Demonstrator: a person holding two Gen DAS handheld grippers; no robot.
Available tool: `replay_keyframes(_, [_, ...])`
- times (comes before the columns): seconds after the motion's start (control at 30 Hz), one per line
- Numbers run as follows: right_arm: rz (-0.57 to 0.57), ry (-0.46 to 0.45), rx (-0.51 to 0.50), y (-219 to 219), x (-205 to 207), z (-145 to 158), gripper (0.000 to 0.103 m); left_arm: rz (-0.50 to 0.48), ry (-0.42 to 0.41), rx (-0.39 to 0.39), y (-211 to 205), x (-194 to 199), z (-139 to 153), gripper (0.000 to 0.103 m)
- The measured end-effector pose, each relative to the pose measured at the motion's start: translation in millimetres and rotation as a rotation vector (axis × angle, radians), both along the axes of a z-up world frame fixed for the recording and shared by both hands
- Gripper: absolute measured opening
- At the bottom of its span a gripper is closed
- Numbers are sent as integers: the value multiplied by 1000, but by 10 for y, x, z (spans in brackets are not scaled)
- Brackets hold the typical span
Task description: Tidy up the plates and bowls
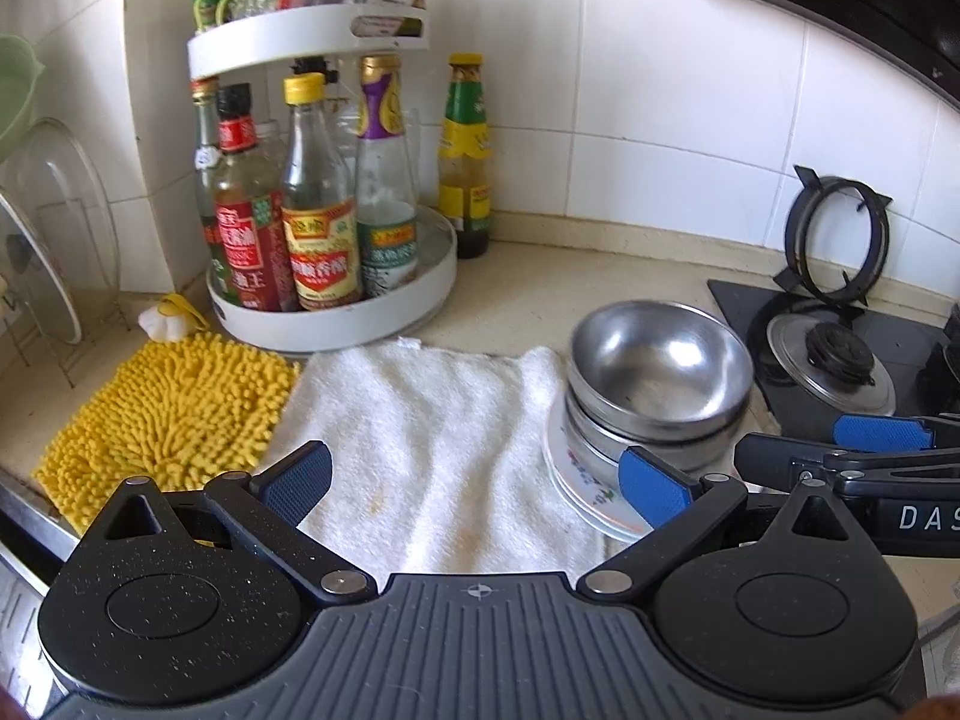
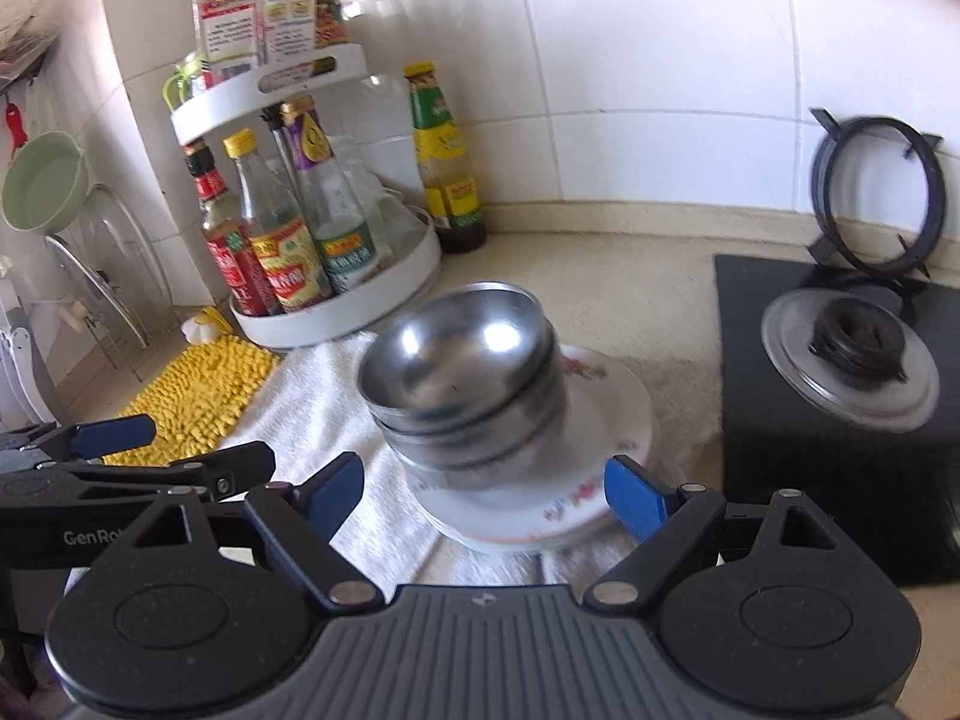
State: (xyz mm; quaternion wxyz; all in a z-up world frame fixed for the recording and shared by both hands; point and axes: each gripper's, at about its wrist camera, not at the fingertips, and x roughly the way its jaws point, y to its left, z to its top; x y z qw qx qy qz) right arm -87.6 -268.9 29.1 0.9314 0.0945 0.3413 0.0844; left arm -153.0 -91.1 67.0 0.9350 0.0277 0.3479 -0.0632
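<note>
Stacked steel bowls (image 1: 660, 372) (image 2: 462, 378) sit on a stack of white floral plates (image 1: 576, 474) (image 2: 606, 420) at the right end of a white towel (image 1: 432, 450) (image 2: 312, 420). My left gripper (image 1: 477, 480) is open and empty over the towel, its right fingertip in front of the plates' near edge. My right gripper (image 2: 486, 489) is open and empty, just in front of the plate stack with the stack between its fingers' lines. Each gripper shows in the other's view, the right one (image 1: 852, 450) beside the bowls and the left one (image 2: 150, 450) over the towel's left side.
A white two-tier turntable (image 1: 336, 312) (image 2: 360, 300) of sauce bottles stands behind the towel, a lone bottle (image 1: 465, 156) beside it. A yellow chenille mat (image 1: 168, 420) lies left. A rack with lids (image 1: 42, 276) is far left. A black gas hob (image 1: 840, 354) (image 2: 840, 384) lies right.
</note>
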Motion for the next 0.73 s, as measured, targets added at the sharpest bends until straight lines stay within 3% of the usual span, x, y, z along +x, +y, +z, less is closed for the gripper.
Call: replay_keyframes(0.73, [-133,119,29,-450,-369,-327,90,-190,127,87,-629,-145,-347,103])
